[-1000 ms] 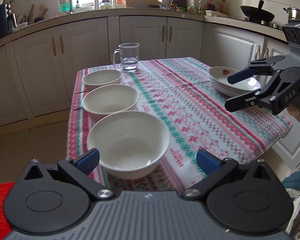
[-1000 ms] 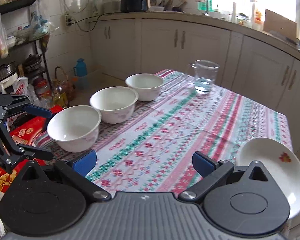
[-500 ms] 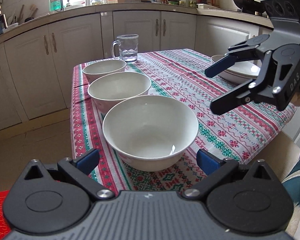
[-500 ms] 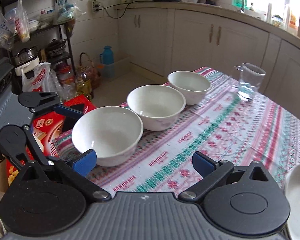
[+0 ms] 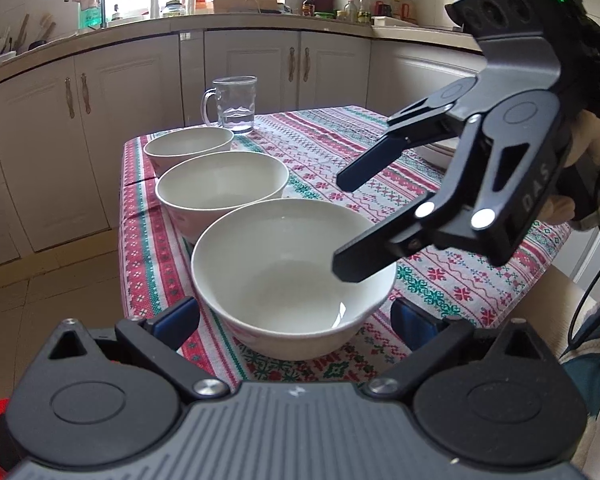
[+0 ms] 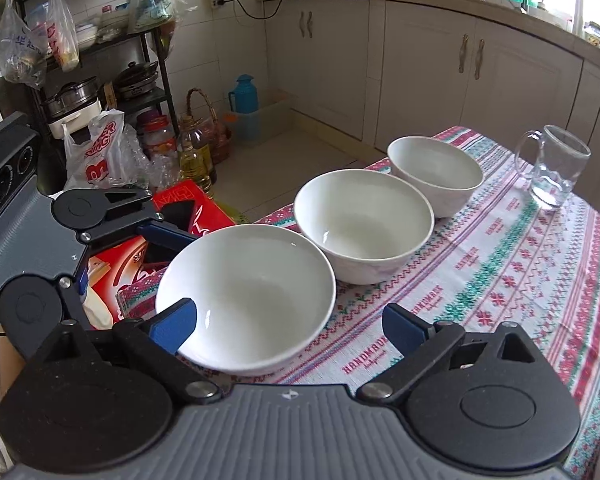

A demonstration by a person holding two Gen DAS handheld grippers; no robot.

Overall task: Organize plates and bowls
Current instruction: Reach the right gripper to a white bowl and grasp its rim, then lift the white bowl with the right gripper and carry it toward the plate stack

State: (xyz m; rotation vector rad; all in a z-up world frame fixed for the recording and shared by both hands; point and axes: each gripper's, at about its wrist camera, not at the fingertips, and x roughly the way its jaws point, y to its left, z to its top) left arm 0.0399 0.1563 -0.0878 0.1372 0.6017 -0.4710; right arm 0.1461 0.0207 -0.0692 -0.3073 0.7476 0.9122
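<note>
In the left wrist view, three white bowls stand in a row along the left edge of the patterned counter (image 5: 440, 280): the nearest bowl (image 5: 292, 276) sits between the wide-open fingers of the left gripper (image 5: 296, 320), untouched, with the middle bowl (image 5: 220, 188) and far bowl (image 5: 188, 148) behind it and a glass mug (image 5: 236, 104) beyond. The right gripper (image 5: 340, 224) hovers over the nearest bowl's right rim, its jaws closing but still spread. In the right wrist view, the right gripper (image 6: 288, 324) straddles the nearest bowl (image 6: 244, 292) without pressing it, and the left gripper (image 6: 148, 256) waits at the bowl's left.

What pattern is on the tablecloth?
Red, green and white folk-style bands on the tablecloth, clearest in the right wrist view.
</note>
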